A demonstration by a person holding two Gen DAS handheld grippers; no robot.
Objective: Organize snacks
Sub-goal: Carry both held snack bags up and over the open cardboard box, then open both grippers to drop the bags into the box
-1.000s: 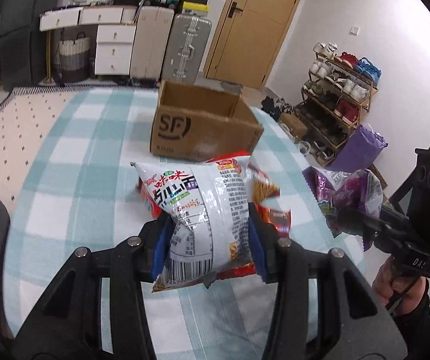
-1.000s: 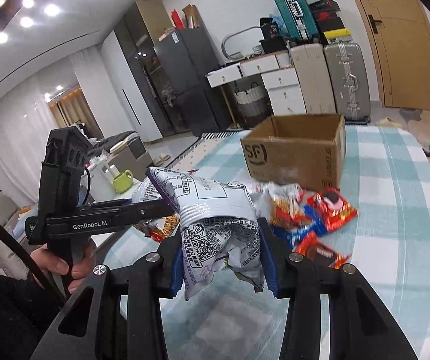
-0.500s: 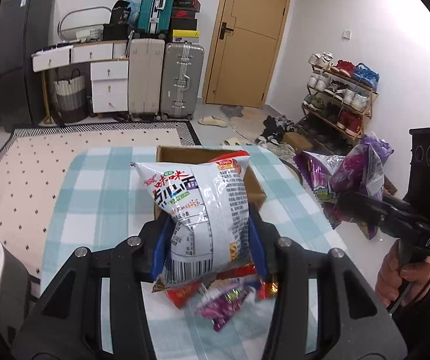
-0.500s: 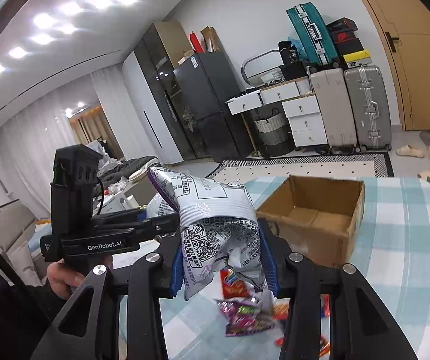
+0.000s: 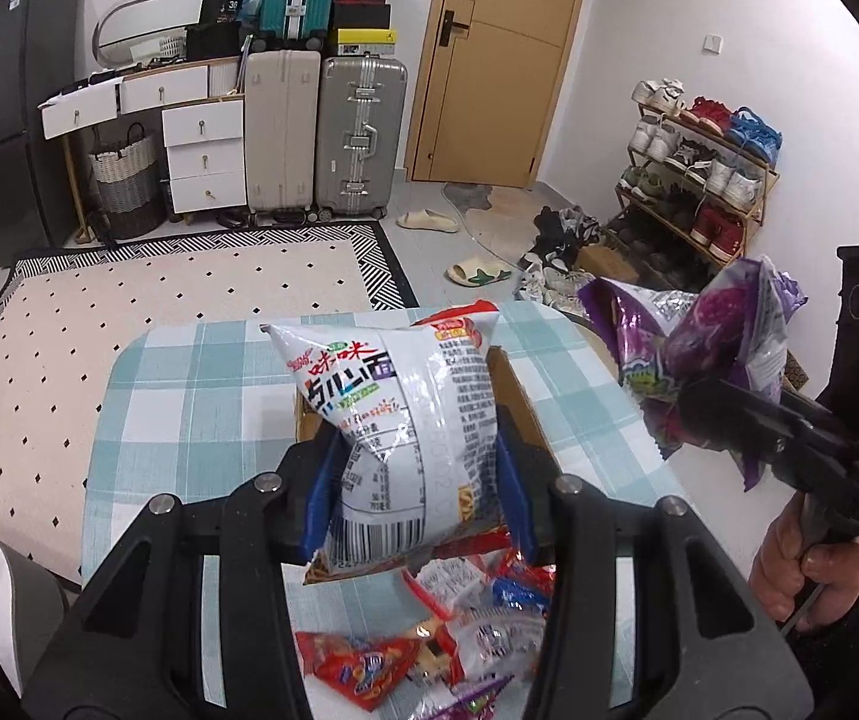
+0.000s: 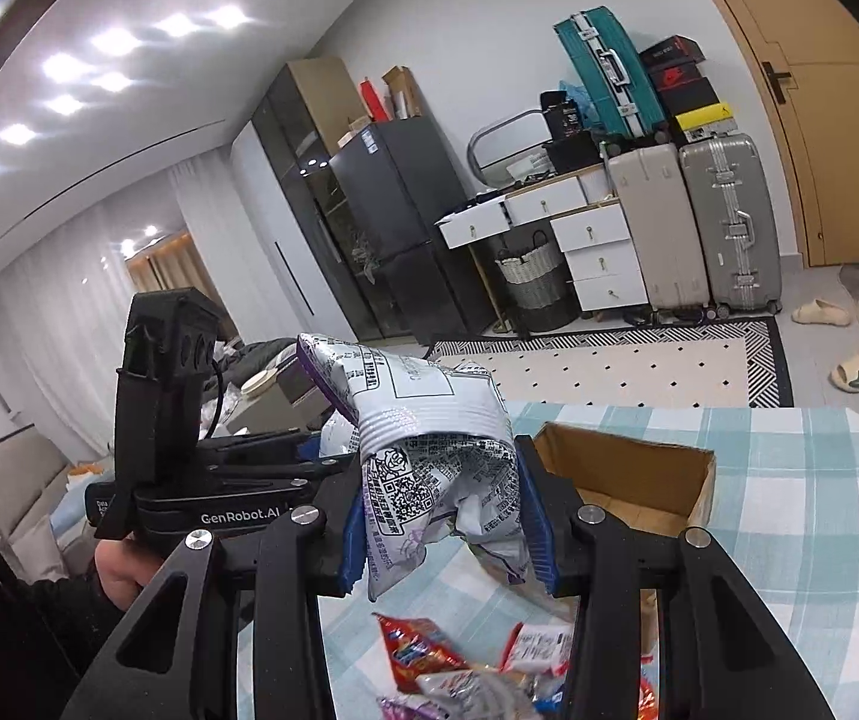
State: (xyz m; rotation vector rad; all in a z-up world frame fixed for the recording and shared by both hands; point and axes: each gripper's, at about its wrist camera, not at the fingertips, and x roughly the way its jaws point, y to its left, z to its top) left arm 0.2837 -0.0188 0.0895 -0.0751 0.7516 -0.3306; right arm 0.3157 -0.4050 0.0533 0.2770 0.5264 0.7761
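My left gripper (image 5: pixel 414 492) is shut on a white puffed snack bag (image 5: pixel 405 420) with red and black print, held high over the checked table. Right behind the bag lies the open cardboard box (image 5: pixel 513 390), mostly hidden by it. My right gripper (image 6: pixel 441 531) is shut on a crumpled silver and purple snack bag (image 6: pixel 429 450), and that purple bag (image 5: pixel 711 354) hangs at the right in the left wrist view. The same box (image 6: pixel 627 474) stands just beyond the right gripper, open and empty where visible. Loose snack packets (image 5: pixel 429 648) lie under both grippers.
The teal checked tablecloth (image 5: pixel 189 396) ends close behind the box. More small packets (image 6: pixel 477 672) lie at the near table edge. A hand (image 5: pixel 807 564) grips the right tool. On the floor beyond are a dotted rug (image 5: pixel 159 300), suitcases (image 5: pixel 357 132) and a shoe rack (image 5: pixel 699 174).
Both grippers have risen and advanced toward the box with their bags still clamped. The box has slid from well ahead to just beneath the bags, and the loose packets now lie below.
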